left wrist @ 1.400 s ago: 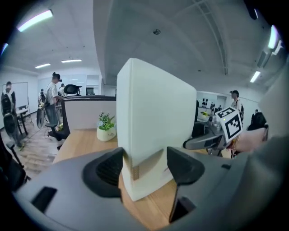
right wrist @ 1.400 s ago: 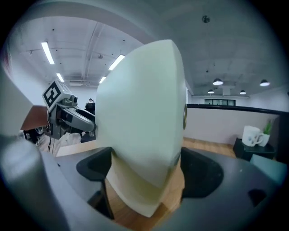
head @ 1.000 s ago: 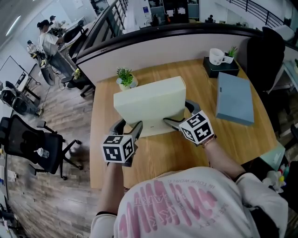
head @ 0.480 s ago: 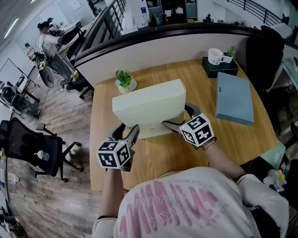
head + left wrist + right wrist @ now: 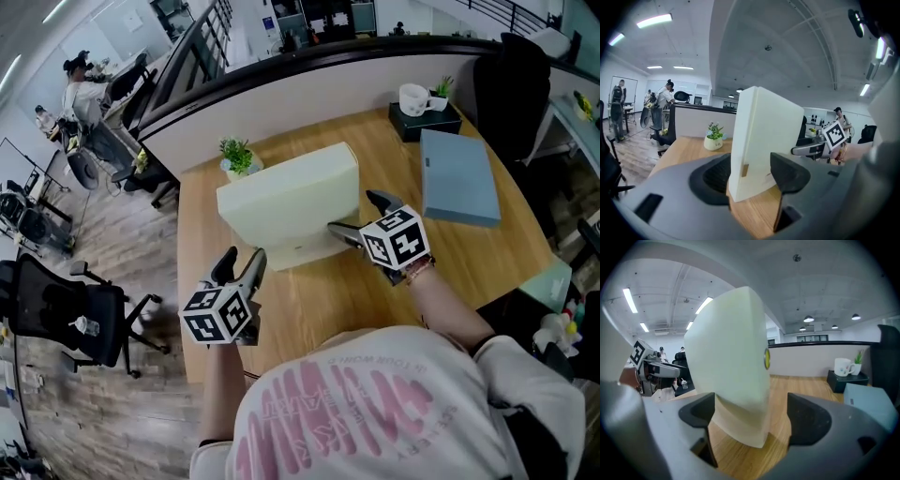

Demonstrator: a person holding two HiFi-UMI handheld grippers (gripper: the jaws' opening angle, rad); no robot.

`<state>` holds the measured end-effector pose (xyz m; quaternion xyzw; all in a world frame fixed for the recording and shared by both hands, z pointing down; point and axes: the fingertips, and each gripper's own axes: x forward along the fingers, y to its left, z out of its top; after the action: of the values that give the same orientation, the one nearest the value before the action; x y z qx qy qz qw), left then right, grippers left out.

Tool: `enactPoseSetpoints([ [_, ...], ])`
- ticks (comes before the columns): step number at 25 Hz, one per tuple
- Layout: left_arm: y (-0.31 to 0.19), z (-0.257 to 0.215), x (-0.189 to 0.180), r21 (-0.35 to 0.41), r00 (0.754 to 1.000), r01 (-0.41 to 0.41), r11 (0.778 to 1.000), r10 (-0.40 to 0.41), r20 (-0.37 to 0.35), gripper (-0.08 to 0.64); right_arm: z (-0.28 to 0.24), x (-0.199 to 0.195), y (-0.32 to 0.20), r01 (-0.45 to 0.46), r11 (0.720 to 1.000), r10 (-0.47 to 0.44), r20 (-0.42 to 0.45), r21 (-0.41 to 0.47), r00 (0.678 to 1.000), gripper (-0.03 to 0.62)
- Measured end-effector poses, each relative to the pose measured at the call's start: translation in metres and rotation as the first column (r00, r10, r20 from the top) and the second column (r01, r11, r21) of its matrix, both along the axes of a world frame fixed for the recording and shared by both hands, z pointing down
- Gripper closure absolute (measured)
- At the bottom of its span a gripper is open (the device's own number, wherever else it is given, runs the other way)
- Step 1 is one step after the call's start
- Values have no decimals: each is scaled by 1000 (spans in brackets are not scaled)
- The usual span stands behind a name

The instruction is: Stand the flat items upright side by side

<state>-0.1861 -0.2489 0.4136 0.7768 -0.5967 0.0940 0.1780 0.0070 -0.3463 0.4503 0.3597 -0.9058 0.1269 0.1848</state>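
Pulled left gripper (image 5: 242, 263) back from cream box (image 5: 286, 202), jaws parted on nothing, leaving it upright unaided on wooden table (image 5: 323, 305); held right gripper (image 5: 354, 212) astride its right end, wide and unclamped, probably guarding against tipping; left blue box (image 5: 455, 178) flat, well right of cream box.

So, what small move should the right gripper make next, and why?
Probably draw the right gripper back off the pale cream flat box: it stands upright on the wooden table, the jaws are open around its end, and the blue flat box lies flat.
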Motion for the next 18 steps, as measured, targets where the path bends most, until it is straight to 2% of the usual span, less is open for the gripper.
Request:
enactPoseSetpoints([
  [4,12,5,10,-12,998,-41,999,41,-50,295,6,25,13,-80,996,80,-10,-43,997,106],
  [7,23,15,29,-32,992,-102,994,99,-77,296,21,41,35,-134,984,137,14,-121,990,113],
  [12,54,48,65,-114,970,-239,964,231,-74,317,55,55,88,-209,942,221,17,-262,975,141],
  [16,79,65,73,-144,962,-268,953,257,-91,321,74,48,141,-202,922,232,56,-329,971,149],
  [18,87,70,82,-137,961,-272,953,260,-100,321,82,58,155,-237,909,271,55,-343,961,152],
])
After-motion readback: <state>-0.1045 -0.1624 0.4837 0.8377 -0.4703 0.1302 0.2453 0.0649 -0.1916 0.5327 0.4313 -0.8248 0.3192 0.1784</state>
